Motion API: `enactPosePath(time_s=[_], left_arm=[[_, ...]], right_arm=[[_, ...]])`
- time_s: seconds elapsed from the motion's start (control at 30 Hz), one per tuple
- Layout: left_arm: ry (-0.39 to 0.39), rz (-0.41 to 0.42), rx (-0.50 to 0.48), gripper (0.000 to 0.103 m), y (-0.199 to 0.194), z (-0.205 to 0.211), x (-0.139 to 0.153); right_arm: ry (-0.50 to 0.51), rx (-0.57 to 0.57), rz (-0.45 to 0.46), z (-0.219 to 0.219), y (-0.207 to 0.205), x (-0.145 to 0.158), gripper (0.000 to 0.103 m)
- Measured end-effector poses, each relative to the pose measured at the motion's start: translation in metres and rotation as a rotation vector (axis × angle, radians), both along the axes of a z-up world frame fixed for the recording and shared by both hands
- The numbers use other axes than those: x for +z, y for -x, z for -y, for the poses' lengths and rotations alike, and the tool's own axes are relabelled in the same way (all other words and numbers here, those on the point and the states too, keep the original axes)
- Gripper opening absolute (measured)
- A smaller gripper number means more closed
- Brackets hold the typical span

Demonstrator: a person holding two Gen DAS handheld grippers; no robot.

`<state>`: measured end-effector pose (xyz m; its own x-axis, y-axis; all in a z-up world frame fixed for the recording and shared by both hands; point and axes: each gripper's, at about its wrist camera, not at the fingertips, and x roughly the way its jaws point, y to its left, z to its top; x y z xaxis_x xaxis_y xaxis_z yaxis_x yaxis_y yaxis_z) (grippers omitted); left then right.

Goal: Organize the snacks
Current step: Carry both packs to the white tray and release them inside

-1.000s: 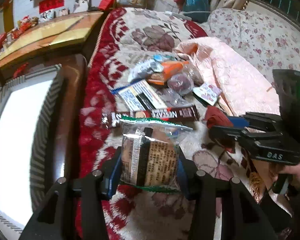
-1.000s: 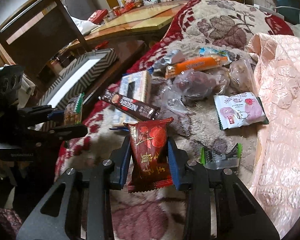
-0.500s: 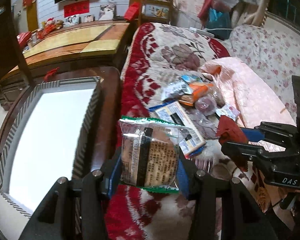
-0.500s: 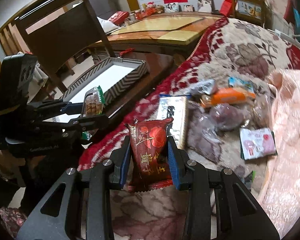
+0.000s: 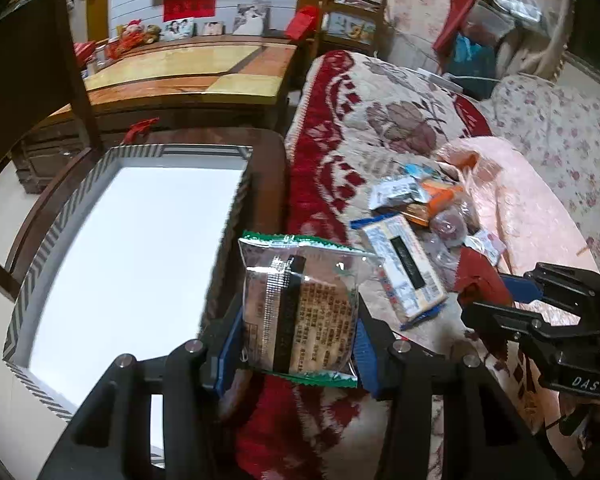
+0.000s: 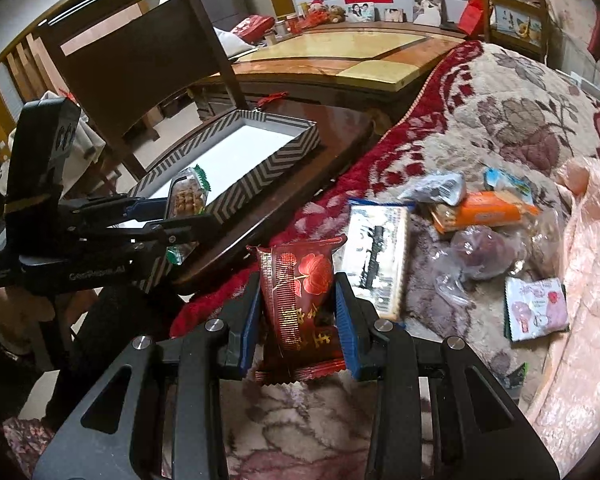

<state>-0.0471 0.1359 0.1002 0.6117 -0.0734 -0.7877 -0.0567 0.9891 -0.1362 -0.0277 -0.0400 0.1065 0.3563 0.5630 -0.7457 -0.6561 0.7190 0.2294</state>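
My left gripper (image 5: 300,316) has its jaws clamped on a clear green-edged biscuit packet (image 5: 302,308), upright, beside the white chevron-rimmed tray (image 5: 236,200). The right gripper (image 6: 296,316) pinches a red foil snack packet (image 6: 300,284), long axis upright. Loose snacks (image 6: 484,216) litter a red-and-cream floral blanket (image 6: 500,120); a dark wooden bench (image 6: 340,140) carries the tray.

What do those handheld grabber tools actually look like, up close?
Both are black plastic frames with silver bolts, forking into two fingers lined with blue pads. The left gripper has faint pale lettering on its side and a boxy black block standing above it. The right gripper is marked "DAS" in white.
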Motion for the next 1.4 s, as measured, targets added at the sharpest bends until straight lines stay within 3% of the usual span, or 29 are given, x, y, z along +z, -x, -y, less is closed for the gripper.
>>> enactPosePath(time_s=[0.93,1.4], left_arm=[[-0.035,-0.075,0.273,0.051,0.000,-0.119,-0.018],[-0.020,-0.122,0.356,0.051,-0.006,-0.152,-0.040]], right_arm=[[0.042,0.214,0.006,-0.134,-0.030,0.006,0.033],[0.047,0.255,-0.024,-0.206,-0.055,-0.014,0.033]])
